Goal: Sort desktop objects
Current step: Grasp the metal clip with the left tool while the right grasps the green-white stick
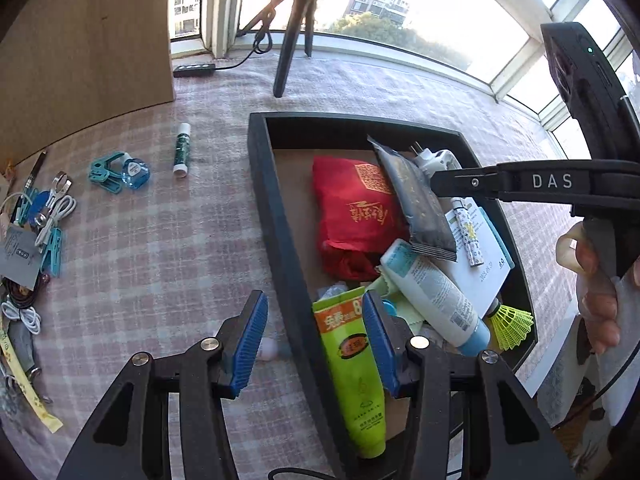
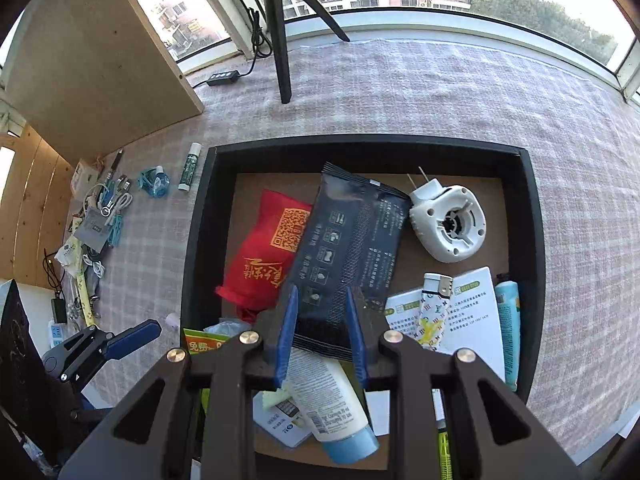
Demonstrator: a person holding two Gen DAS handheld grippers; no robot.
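Note:
A black tray point(image 1: 280, 216) point(image 2: 192, 264) holds a red pouch point(image 1: 352, 208) point(image 2: 264, 256), a dark sachet point(image 1: 420, 208) point(image 2: 352, 240), a white and blue tube point(image 1: 436, 292) point(image 2: 332, 400), a green tube point(image 1: 356, 364), a white plug-in device point(image 2: 448, 220) and a yellow shuttlecock point(image 1: 510, 326). My right gripper point(image 2: 322, 328) has its pads on both edges of the dark sachet and holds its near end. My left gripper point(image 1: 314, 340) is open and empty over the tray's left wall, one finger by the green tube.
On the checked cloth left of the tray lie a green lip balm stick point(image 1: 182, 150) point(image 2: 189, 172), a teal clip point(image 1: 120, 172), and a pile of cables, clips and keys point(image 1: 32, 232) point(image 2: 96, 216). A tripod point(image 1: 292, 40) point(image 2: 280, 40) stands behind the tray.

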